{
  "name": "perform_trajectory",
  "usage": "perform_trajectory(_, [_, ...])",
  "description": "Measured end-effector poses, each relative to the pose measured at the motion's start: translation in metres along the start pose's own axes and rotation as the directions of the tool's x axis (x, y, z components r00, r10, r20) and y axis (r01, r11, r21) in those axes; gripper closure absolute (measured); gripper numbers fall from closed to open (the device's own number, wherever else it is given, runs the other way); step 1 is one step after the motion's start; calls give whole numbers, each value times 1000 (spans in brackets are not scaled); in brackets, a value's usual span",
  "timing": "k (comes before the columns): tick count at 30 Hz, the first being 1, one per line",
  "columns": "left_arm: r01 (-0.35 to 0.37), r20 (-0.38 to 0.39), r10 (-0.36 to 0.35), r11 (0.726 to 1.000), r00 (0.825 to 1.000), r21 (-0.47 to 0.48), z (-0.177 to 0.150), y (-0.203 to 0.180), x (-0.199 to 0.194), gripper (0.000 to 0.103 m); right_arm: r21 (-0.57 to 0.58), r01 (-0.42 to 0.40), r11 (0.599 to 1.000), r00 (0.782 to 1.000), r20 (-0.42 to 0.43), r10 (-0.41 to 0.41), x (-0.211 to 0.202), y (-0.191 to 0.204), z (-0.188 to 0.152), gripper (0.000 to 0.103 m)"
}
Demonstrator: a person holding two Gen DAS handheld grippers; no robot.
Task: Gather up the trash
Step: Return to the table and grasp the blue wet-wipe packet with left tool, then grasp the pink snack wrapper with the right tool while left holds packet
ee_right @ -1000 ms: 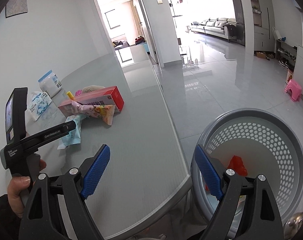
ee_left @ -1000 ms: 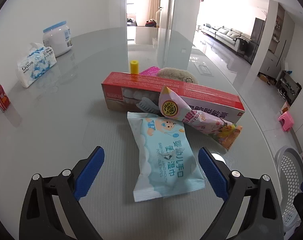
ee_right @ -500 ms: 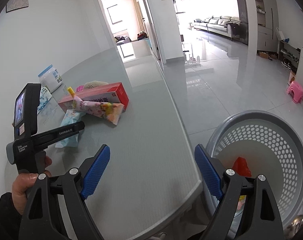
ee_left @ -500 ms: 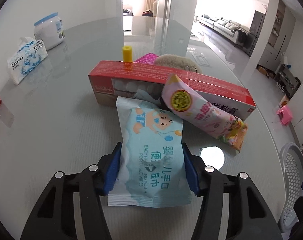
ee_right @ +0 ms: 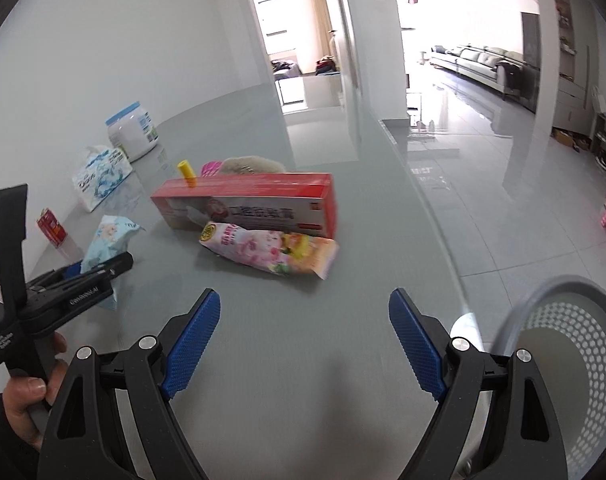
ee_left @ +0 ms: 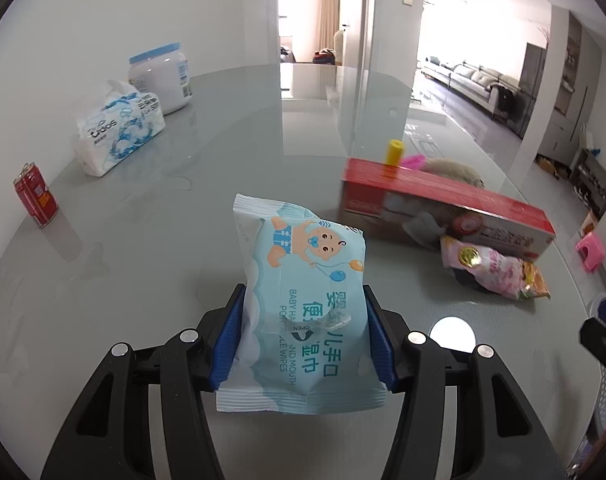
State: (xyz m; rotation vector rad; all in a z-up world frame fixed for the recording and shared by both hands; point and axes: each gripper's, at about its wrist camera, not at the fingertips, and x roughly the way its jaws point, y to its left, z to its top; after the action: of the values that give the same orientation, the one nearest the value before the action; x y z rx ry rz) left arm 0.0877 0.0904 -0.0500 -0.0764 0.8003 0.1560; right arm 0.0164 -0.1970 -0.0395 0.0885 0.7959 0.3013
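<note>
The wipes pack (ee_left: 303, 300) is clamped in the left hand-held gripper (ee_left: 303, 344); the right hand-held gripper (ee_right: 303, 344) is held wide open, empty. A carry rightward to the basket (ee_right: 563, 380) is called for next.

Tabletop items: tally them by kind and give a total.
Soft packs: 3 (wet wipes pack, snack wrapper, tissue pack)
Boxes: 1 (red box)
Jars: 1 (white jar)
Cans: 1 (red can)
Total: 6; small objects behind the box uncounted.
</note>
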Motion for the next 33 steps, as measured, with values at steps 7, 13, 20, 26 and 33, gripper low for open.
perform_trajectory(7, [24, 27, -24, 999, 999, -24, -1, 12, -6, 49, 10, -16, 1000, 999, -36, 17, 36, 7, 24, 20])
perform_trajectory(13, [50, 34, -49, 998, 998, -43, -1, 18, -8, 49, 50, -8, 999, 996, -85, 12, 65, 1, 38, 20])
perform_trajectory(20, [76, 34, -74, 995, 997, -62, -1, 21, -12, 49, 42, -68, 997, 989, -127, 72, 76, 13, 33, 20])
perform_trajectory(26, [60, 40, -56, 992, 998, -114, 2, 35, -12, 49, 7, -212, 977, 962, -173, 210, 62, 41, 13, 20])
perform_trajectory(33, [47, 46, -41, 989, 998, -141, 2, 42, -15, 49, -127, -171, 977, 982, -98, 159, 42, 62, 17, 20])
